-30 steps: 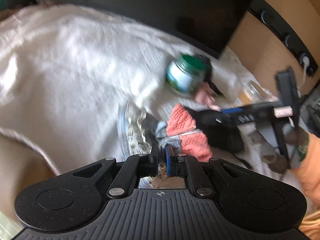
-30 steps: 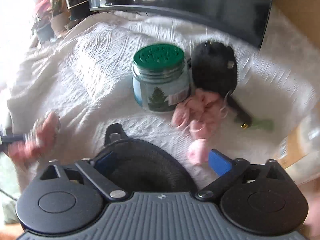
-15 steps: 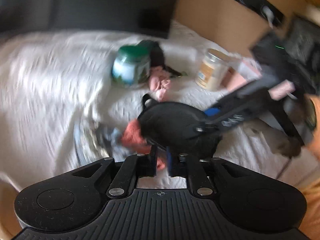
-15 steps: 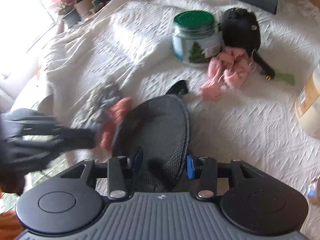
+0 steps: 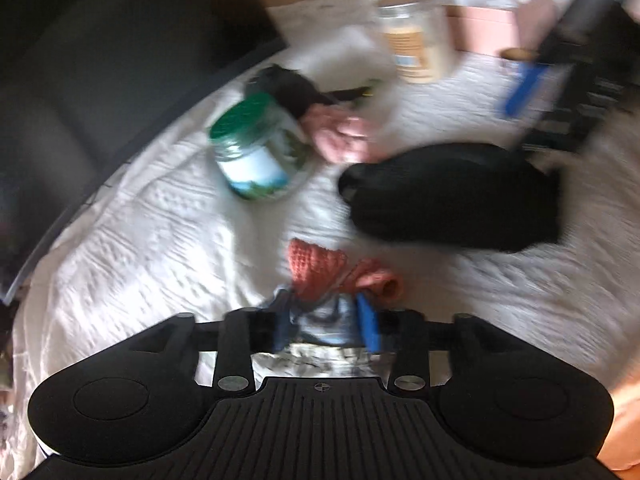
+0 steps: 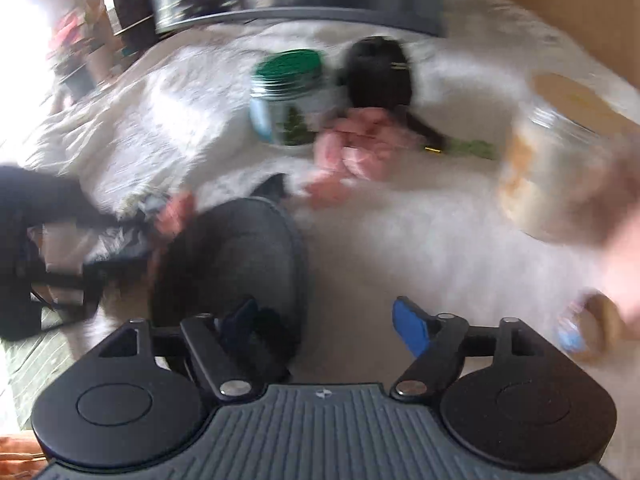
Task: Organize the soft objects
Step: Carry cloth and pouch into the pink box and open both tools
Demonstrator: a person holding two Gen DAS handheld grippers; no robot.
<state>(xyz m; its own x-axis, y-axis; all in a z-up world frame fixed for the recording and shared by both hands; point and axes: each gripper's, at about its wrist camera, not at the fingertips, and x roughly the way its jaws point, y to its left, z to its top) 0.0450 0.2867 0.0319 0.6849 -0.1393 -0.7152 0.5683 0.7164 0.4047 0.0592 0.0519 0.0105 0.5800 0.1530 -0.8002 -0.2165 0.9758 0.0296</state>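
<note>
A bundle of coral knit cloth (image 5: pixel 320 268) and blue-grey patterned cloth (image 5: pixel 320 320) lies on the white bedspread (image 5: pixel 160 240). It sits between the jaws of my left gripper (image 5: pixel 324 320), which are opening; the pads look slack on it. A black mesh pouch (image 5: pixel 452 196) lies flat just beyond and to the right. In the right wrist view the pouch (image 6: pixel 240 256) lies under the left finger of my right gripper (image 6: pixel 326 326). Those jaws are opening wide, with bare bedspread between the pads. The picture is blurred.
Further back stand a green-lidded jar (image 5: pixel 256 152), a black soft thing (image 5: pixel 288 88), a crumpled pink cloth (image 5: pixel 340 136) and a cream jar (image 5: pixel 416 40). A pink box (image 5: pixel 500 16) sits far right, a dark screen (image 5: pixel 100 60) far left. A tape roll (image 6: pixel 596 328) lies near right.
My left gripper rolled, swung over beside the pouch and its jaws parted around the cloth bundle. My right gripper narrowed on the black pouch, then spread again and shifted right, with the pouch flat on the bedspread.
</note>
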